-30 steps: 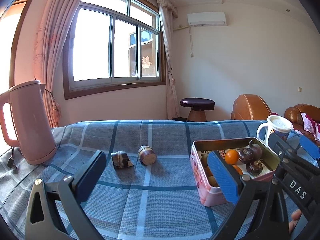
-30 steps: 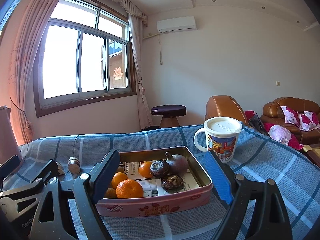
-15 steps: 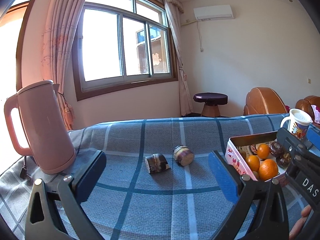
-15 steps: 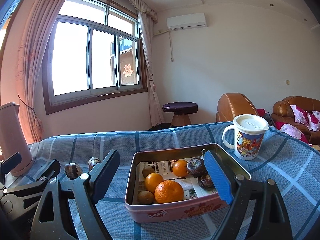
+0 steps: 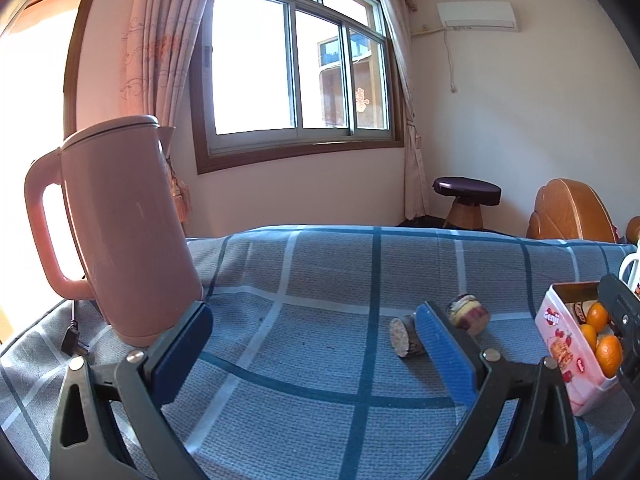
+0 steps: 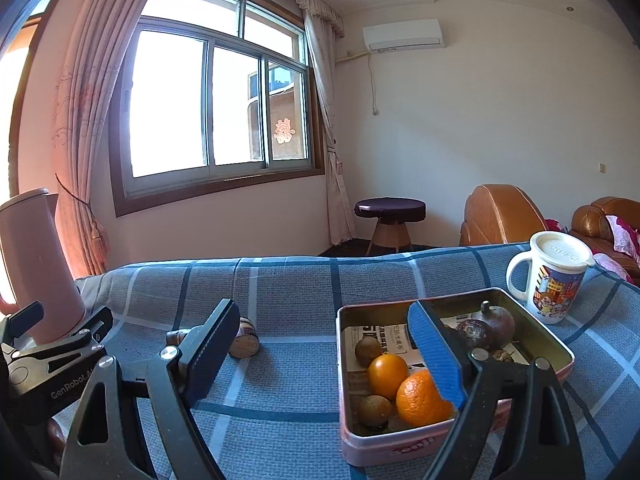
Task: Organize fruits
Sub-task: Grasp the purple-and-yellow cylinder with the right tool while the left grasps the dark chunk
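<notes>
A pink tin box (image 6: 556, 350) (image 5: 560, 336) on the blue checked cloth holds oranges (image 6: 420, 396), small brown fruits (image 6: 374, 410) and dark purple fruits (image 6: 496, 320). Two short cut pieces with pale ends (image 5: 404, 336) (image 5: 468, 314) lie on the cloth left of the box; one shows in the right wrist view (image 6: 245, 338). My left gripper (image 5: 316, 344) is open and empty, above the cloth just left of the pieces. My right gripper (image 6: 324, 352) is open and empty, its right finger over the box's left part.
A pink kettle (image 5: 120, 232) with a cable stands at the left. A lidded printed mug (image 6: 554, 276) stands behind the box at the right. The table's far edge runs behind; a stool (image 6: 390, 216) and brown sofa (image 6: 504, 216) stand beyond.
Both grippers have swung to the left: the box and pieces slid rightward in both views, and the kettle came closer in the left wrist view. Both stayed open.
</notes>
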Available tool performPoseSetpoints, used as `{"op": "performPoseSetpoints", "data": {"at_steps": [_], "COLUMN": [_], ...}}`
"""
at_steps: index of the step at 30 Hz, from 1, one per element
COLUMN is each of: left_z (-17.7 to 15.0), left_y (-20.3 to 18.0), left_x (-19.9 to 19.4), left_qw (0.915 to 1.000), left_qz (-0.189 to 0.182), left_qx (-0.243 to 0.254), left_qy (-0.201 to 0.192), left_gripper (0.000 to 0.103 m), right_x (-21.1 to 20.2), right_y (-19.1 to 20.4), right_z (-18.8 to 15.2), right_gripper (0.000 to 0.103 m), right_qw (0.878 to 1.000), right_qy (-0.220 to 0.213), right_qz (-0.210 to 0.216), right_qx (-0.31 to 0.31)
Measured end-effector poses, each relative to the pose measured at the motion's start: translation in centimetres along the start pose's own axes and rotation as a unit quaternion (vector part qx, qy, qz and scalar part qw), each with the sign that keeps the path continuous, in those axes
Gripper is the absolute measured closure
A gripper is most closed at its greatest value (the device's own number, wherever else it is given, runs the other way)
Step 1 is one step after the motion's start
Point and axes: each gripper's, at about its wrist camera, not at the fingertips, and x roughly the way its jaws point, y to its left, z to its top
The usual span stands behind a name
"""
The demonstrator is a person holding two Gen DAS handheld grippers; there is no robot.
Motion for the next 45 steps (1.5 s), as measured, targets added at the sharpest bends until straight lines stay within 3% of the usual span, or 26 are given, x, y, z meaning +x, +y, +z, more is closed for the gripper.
{"op": "performPoseSetpoints", "data": {"at_steps": [5,10,13,16,21,23,26,28,30,35,42,45], "left_z": [0.0,-0.4,-0.4,-0.2,-0.3,-0.3,-0.3,-0.2,-0.2,-0.2,-0.1,0.0], "left_y": [3.1,5.0,5.2,5.2,5.5,5.5,5.3,5.2,5.2,5.1,4.4,3.9], "left_x": [2.2,3.5,3.5,3.8,4.5,4.5,4.7,4.8,4.9,4.8,4.5,4.2], "left_qw": [0.9975,0.9922,0.9930,0.9934,0.9920,0.9920,0.9923,0.9925,0.9926,0.9932,0.9950,0.9956], "left_qz": [0.026,0.023,0.033,0.037,0.034,0.032,0.030,0.029,0.029,0.023,0.000,-0.026], "left_qx": [-0.054,-0.099,-0.090,-0.081,-0.084,-0.084,-0.079,-0.075,-0.072,-0.068,-0.051,-0.041], "left_qy": [0.039,0.072,0.069,0.072,0.088,0.089,0.090,0.092,0.093,0.092,0.086,0.081], "left_gripper": [0.000,0.000,0.000,0.000,0.000,0.000,0.000,0.000,0.000,0.000,0.000,0.000], "right_x": [2.0,6.1,9.0,11.7,15.1,15.7,17.5,17.3,17.4,15.6,8.5,6.0], "right_y": [2.5,4.6,5.7,6.4,7.1,6.9,6.6,6.7,6.9,6.6,5.7,5.1], "right_z": [0.3,0.7,0.5,0.2,-0.8,-0.8,-1.7,-1.6,-1.8,-1.9,-1.0,-0.7], "right_gripper": [0.016,0.016,0.022,0.038,0.043,0.048,0.049,0.050,0.062,0.064,0.064,0.064], "right_qw": [0.999,0.995,0.989,0.981,0.964,0.963,0.949,0.951,0.949,0.954,0.979,0.987], "right_qy": [0.011,0.070,0.120,0.169,0.240,0.248,0.298,0.290,0.295,0.279,0.167,0.122], "right_qz": [0.029,0.055,0.068,0.077,0.090,0.082,0.086,0.093,0.093,0.097,0.095,0.084], "right_qx": [-0.027,-0.049,-0.058,-0.063,-0.070,-0.065,-0.057,-0.056,-0.064,-0.059,-0.062,-0.057]}}
